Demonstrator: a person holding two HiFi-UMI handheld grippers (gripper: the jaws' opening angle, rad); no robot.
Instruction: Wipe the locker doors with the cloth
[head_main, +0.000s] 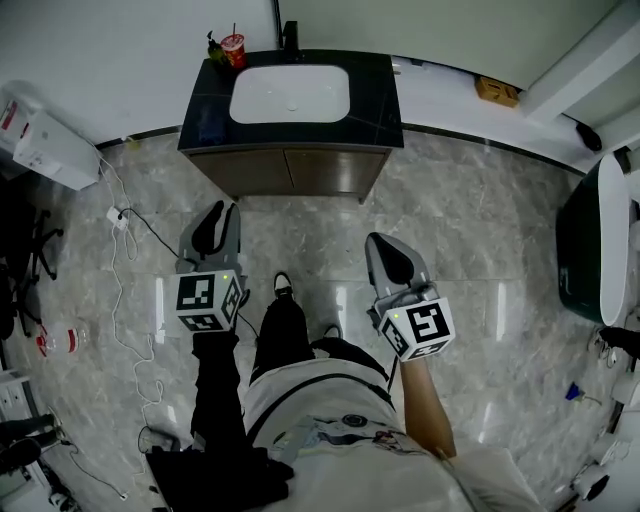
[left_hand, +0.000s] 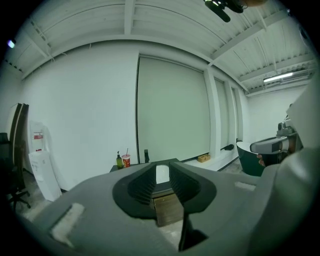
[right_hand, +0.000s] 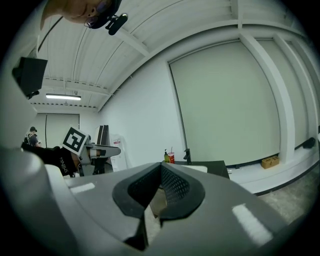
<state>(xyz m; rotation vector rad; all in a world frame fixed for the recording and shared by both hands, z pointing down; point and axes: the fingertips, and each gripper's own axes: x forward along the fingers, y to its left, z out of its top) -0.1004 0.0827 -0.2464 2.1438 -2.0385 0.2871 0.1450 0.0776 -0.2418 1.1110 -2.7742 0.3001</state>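
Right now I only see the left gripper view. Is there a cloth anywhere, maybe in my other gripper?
Observer: No. In the right gripper view, the right gripper has its jaws together with nothing between them.
Operator: Oh. Is one lying on the floor, then?
Observer: I can't see one. What the head view does show is a white cable trailing over the floor, on the same side as the left gripper.
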